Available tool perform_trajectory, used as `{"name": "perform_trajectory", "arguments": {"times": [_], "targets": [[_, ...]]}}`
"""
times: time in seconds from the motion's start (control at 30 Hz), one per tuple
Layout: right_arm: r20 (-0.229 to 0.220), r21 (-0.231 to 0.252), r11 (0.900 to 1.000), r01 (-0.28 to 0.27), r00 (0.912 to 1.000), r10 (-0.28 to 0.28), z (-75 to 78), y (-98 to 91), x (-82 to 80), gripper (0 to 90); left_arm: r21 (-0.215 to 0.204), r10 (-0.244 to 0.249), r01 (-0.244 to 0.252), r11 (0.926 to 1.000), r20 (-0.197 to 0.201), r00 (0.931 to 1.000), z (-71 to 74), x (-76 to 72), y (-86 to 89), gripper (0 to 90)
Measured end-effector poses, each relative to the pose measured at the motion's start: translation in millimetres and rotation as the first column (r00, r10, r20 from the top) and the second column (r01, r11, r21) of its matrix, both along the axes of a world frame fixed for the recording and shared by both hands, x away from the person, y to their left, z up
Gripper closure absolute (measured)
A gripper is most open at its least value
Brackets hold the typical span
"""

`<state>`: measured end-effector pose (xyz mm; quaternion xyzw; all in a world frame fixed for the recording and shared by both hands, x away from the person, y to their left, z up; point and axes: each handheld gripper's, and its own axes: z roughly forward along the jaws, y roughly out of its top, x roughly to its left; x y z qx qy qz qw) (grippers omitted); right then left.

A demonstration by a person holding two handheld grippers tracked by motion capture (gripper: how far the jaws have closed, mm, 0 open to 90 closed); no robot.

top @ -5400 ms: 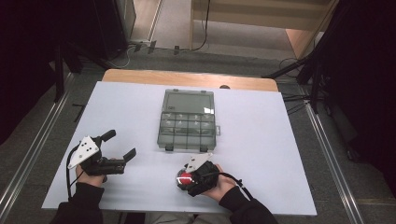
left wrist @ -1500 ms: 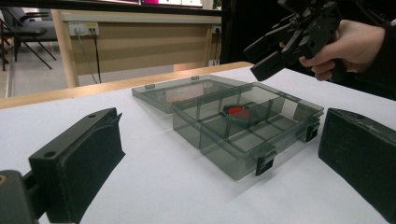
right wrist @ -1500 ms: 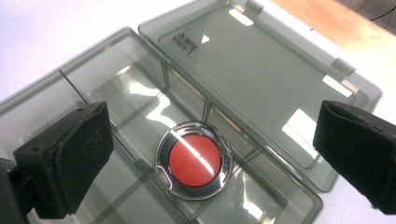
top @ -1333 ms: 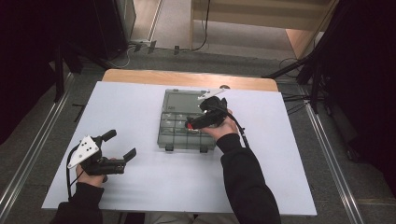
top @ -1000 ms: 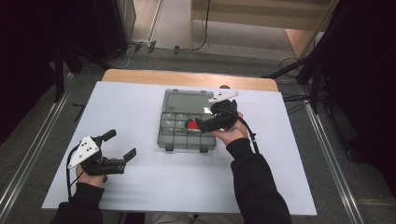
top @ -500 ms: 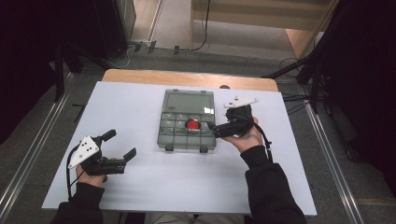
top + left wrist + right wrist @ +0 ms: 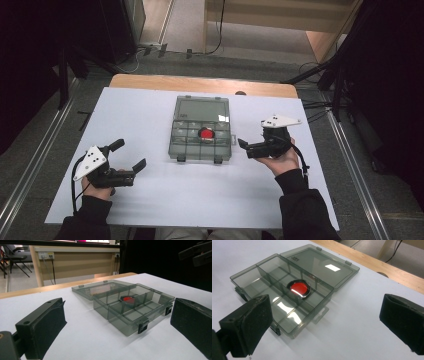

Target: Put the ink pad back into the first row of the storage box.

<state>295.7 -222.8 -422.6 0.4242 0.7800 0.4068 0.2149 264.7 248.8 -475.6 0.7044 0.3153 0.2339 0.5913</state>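
Observation:
A clear grey compartment box point(image 7: 173, 145) lies open mid-table, its lid point(image 7: 202, 110) folded flat behind it. A round red piece point(image 7: 205, 133) rests in a middle compartment. My right gripper point(image 7: 250, 145) hovers just right of the box, jaws open and empty, pointing left at it. Its own view shows the box point(image 7: 242, 277), the red piece point(image 7: 299, 288) and the gripper point(image 7: 325, 305) with wide jaws. My left gripper point(image 7: 128, 156) sits open at the front left, apart from the box. From the left gripper point(image 7: 119, 307), the box point(image 7: 117, 322) and red piece point(image 7: 128, 299) lie ahead.
The white tabletop point(image 7: 150, 200) has a wooden strip point(image 7: 200, 85) along its far edge. Two black latches point(image 7: 181, 158) stick out of the box's near side. The other gripper point(image 7: 197, 253) shows at the top right of the left gripper view. Cables run on the floor beyond.
My right gripper carried the red piece from the table's front to the box, let it go in a middle compartment, and drew back to the right. The left gripper stayed put.

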Motion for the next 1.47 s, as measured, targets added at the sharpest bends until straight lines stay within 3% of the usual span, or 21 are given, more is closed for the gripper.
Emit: {"name": "perform_trajectory", "arguments": {"times": [0.1, 0.3, 0.37, 0.43, 0.67, 0.97, 1.03, 1.27, 1.33, 1.47], "targets": [[0.021, 0.012, 0.9999, 0.010, 0.9997, -0.010, -1.3, -8.0, -7.2, 0.0, 0.004, -0.001, 0.001, 1.0000, 0.000, 1.0000, -0.1, 0.2, -0.1, 0.0], [0.008, 0.026, 0.9990, 0.037, 0.9993, -0.037, -4.7, -23.0, -17.4, 0.0, 0.004, -0.001, 0.001, 1.0000, 0.001, 1.0000, -0.1, 0.1, -0.2, 0.0], [0.030, 0.048, 0.9977, 0.047, 0.9984, -0.049, -6.6, -27.5, -21.9, 0.0, 0.005, -0.002, 0.002, 1.0000, 0.001, 1.0000, -0.1, 0.0, -0.2, 0.0], [0.025, 0.064, 0.9967, 0.050, 0.9984, -0.051, -9.1, -31.7, -25.9, 0.0, 0.005, -0.002, 0.002, 1.0000, 0.001, 1.0000, -0.1, 0.0, -0.3, 0.0], [0.039, 0.055, 0.9962, 0.068, 0.9968, -0.070, -18.4, -43.8, -41.6, 0.0, 0.004, -0.002, 0.002, 1.0000, -0.001, 1.0000, -0.4, 0.0, -0.8, 0.0], [0.085, 0.163, 0.9779, 0.130, 0.9857, -0.146, -35.8, -64.1, -60.6, 0.0, 0.004, -0.002, 0.002, 1.0000, 0.002, 1.0000, -0.1, -0.3, -0.6, 0.0], [0.073, 0.181, 0.9721, 0.149, 0.9836, -0.165, -43.4, -67.9, -64.6, 0.0, 0.006, 0.000, 0.000, 1.0000, 0.002, 1.0000, 0.0, -0.2, 0.0, 0.0], [0.110, 0.201, 0.9611, 0.190, 0.9705, -0.215, -79.1, -75.8, -81.1, 0.0, 0.007, -0.001, 0.001, 1.0000, -0.002, 1.0000, -0.4, -0.1, -0.7, 0.0], [0.094, 0.199, 0.9618, 0.188, 0.9732, -0.210, -80.5, -76.0, -81.5, 0.0, 0.008, 0.000, 0.000, 1.0000, -0.001, 1.0000, -0.1, -0.2, -0.4, 0.0], [0.127, 0.216, 0.9591, 0.183, 0.9686, -0.214, -75.7, -75.6, -82.6, 0.0, 0.003, -0.001, 0.001, 1.0000, -0.001, 1.0000, 0.0, -0.4, -0.3, 0.0]]}}
